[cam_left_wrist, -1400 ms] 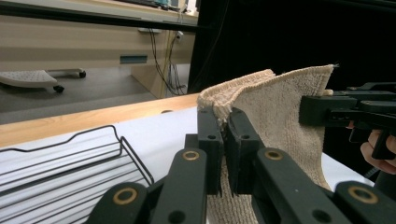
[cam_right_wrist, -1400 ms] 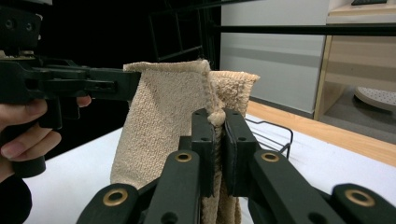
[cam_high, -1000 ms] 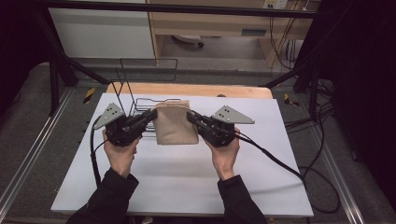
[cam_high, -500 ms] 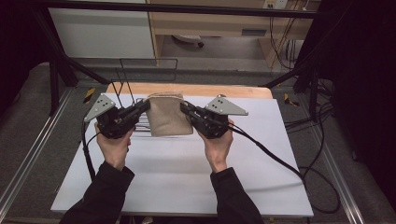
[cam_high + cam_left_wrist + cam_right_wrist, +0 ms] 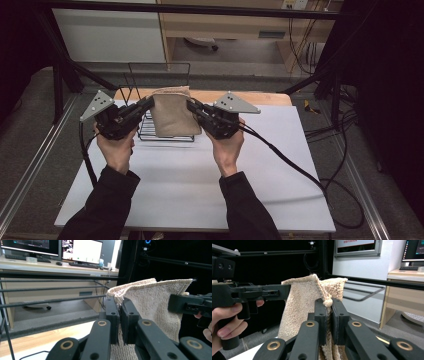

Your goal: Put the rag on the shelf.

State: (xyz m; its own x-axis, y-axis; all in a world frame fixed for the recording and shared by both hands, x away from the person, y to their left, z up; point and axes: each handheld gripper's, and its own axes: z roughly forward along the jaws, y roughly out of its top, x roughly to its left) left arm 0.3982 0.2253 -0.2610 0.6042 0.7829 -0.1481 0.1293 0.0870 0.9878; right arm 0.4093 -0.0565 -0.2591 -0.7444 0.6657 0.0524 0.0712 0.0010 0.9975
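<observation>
towel (image 5: 172,112) lifted off table since a second ago, now over wire rack (image 5: 165,134) at 12 o'clock | left gripper (image 5: 146,104), right gripper (image 5: 192,106) pinching top corners | judged: hanging next

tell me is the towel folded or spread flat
Folded: the towel hangs doubled, layered edges showing at its top corners, pinched between the left gripper and right gripper.

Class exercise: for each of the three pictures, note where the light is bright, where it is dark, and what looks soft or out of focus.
High view: the white table is evenly lit, the surroundings fall into dark. Left gripper view: the screens glare white, the towel is sharp against black, and the near tongs look soft. Right gripper view: towel well lit, left background dark, the hand slightly blurred.
</observation>
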